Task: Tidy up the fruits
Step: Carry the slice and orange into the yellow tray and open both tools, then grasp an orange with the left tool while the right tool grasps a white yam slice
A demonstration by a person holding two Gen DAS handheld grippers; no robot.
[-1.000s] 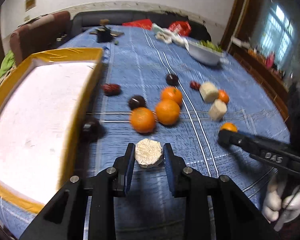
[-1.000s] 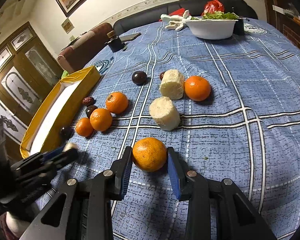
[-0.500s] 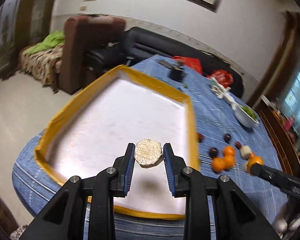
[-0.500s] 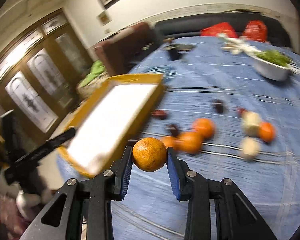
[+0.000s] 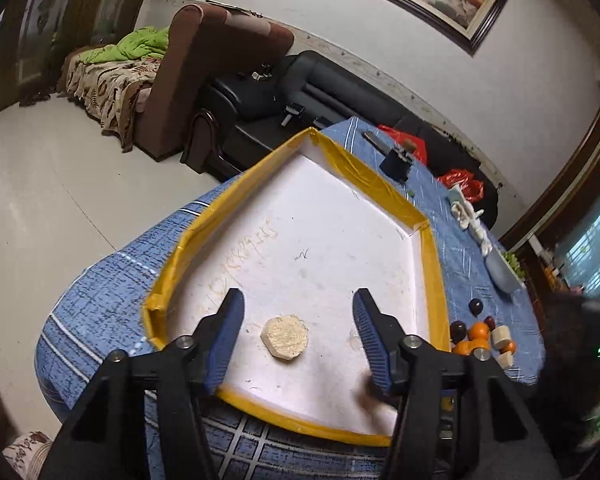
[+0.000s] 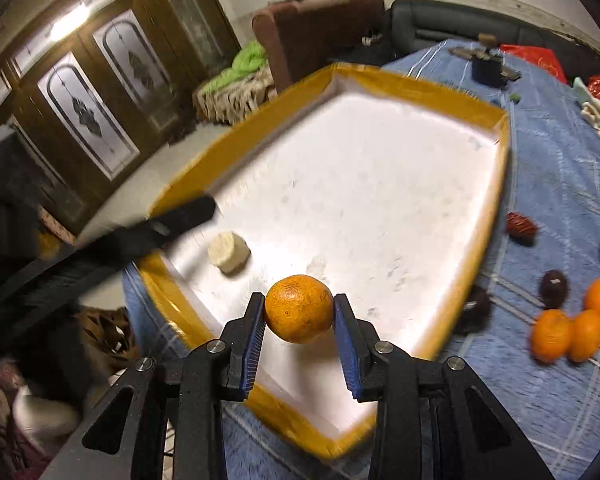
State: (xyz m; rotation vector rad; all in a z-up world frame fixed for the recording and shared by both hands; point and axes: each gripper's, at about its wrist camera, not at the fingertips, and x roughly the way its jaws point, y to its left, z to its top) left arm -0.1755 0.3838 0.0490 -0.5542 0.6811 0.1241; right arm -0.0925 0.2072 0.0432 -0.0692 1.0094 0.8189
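A white tray with a yellow rim (image 5: 432, 264) (image 6: 432, 92) lies on the blue tablecloth. A pale cut chunk (image 5: 285, 337) (image 6: 229, 252) rests on the tray floor near its front corner. My left gripper (image 5: 298, 340) hangs over it, jaws opening, pads clear of the chunk on both sides. My right gripper (image 6: 299, 314) is shut on an orange (image 6: 299, 308) above the tray's near end. One finger of the left gripper (image 6: 180, 216) shows in the right wrist view, beside the chunk.
Several oranges (image 6: 568, 330) (image 5: 474, 336), dark plums (image 6: 554, 288) and a red date (image 6: 521, 224) lie on the cloth right of the tray. Pale chunks (image 5: 500, 334) sit with them. A black holder (image 5: 396, 164), a bowl (image 5: 500, 276) and red bags stand farther back. Table edge lies left.
Both grippers swung from the fruit on the cloth to over the tray. The left one let go of the pale chunk, which now lies on the tray floor. The right still grips the orange.
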